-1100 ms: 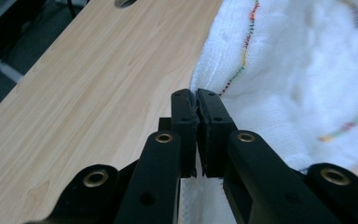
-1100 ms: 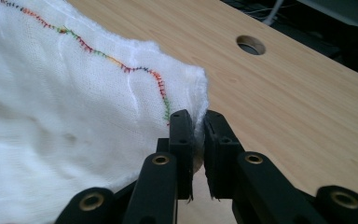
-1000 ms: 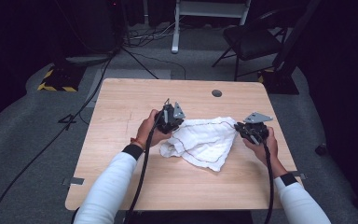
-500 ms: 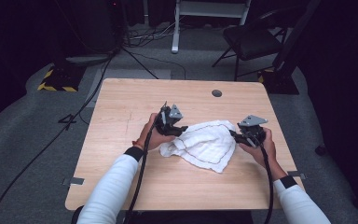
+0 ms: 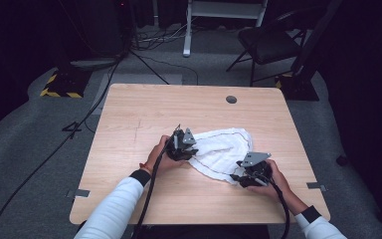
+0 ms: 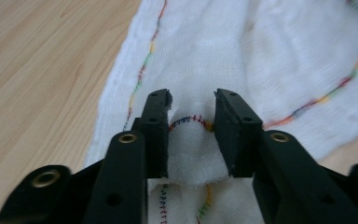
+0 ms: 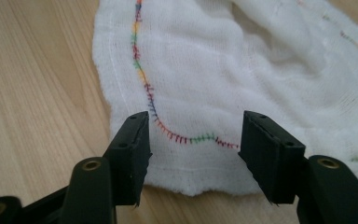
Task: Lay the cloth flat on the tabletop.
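Observation:
A white cloth (image 5: 222, 148) with a many-coloured stitched line lies crumpled near the middle of the wooden table (image 5: 144, 112). My left gripper (image 5: 191, 151) is at its left end. In the left gripper view, a raised fold of the cloth (image 6: 191, 149) fills the gap in the left gripper (image 6: 192, 100), pinched by both jaws. My right gripper (image 5: 239, 177) is at the cloth's near right edge. In the right gripper view, the right gripper (image 7: 193, 125) stands wide open just above the hem of the flat cloth (image 7: 214, 60), with nothing between its jaws.
A round dark grommet (image 5: 231, 99) sits in the table's far right part. Beyond the table are a black chair (image 5: 271, 42), a white stand (image 5: 186, 30) and cables on grey carpet. Bare wood surrounds the cloth on all sides.
Both grippers have come toward the person's edge of the table, and the cloth has come with them. The right gripper moved farthest, down along the cloth's right side.

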`<state>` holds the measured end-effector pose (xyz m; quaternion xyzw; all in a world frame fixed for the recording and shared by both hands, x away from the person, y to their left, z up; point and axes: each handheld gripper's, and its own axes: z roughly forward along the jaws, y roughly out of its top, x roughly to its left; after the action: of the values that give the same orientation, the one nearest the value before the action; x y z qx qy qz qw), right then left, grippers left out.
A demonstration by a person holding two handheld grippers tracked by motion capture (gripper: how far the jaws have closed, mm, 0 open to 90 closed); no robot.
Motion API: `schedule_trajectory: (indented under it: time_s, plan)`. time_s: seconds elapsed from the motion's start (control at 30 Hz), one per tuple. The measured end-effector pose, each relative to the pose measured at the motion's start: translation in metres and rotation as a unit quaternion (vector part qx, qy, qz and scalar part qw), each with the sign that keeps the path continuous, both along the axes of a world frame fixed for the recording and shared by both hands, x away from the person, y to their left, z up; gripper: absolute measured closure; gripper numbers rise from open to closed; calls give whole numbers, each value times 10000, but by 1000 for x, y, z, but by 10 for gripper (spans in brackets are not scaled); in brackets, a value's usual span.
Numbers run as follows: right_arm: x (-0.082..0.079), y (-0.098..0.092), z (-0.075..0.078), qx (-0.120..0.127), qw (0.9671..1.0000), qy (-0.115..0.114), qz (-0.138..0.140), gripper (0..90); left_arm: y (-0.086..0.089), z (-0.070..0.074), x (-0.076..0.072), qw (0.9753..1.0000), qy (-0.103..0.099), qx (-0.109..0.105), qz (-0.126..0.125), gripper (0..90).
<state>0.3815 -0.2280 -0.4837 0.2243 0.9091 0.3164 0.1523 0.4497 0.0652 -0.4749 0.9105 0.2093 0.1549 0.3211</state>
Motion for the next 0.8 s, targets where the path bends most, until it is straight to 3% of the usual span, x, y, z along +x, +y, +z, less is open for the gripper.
schedule_trajectory:
  time_s: [0.13,0.33,0.5,0.57,0.67,0.7,0.73,0.8]
  plan:
    - [0,-6,-2,78,9999,130,-67,435,9,0,9,10000,14,-11,47,827]
    - [-3,-19,0,-65,9998,103,-137,434,25,1,17,9995,-4,52,326,842]
    - [-5,-36,0,-84,9996,150,-216,435,32,0,22,9990,10,85,441,844]
    - [-6,-48,1,-102,9993,197,-299,432,38,0,27,9981,12,108,603,844]
    - [-6,-57,1,-109,9991,173,-381,430,45,-1,32,9949,-50,53,1006,780]
    - [-6,-57,1,-109,9991,173,-381,430,45,-1,32,9949,-50,53,1006,727]
    - [-7,-58,1,-112,9991,149,-384,428,47,-1,32,9929,-67,15,1190,666]
    - [-7,-57,2,-179,9990,103,-391,420,47,3,27,9946,-107,-93,1023,605]
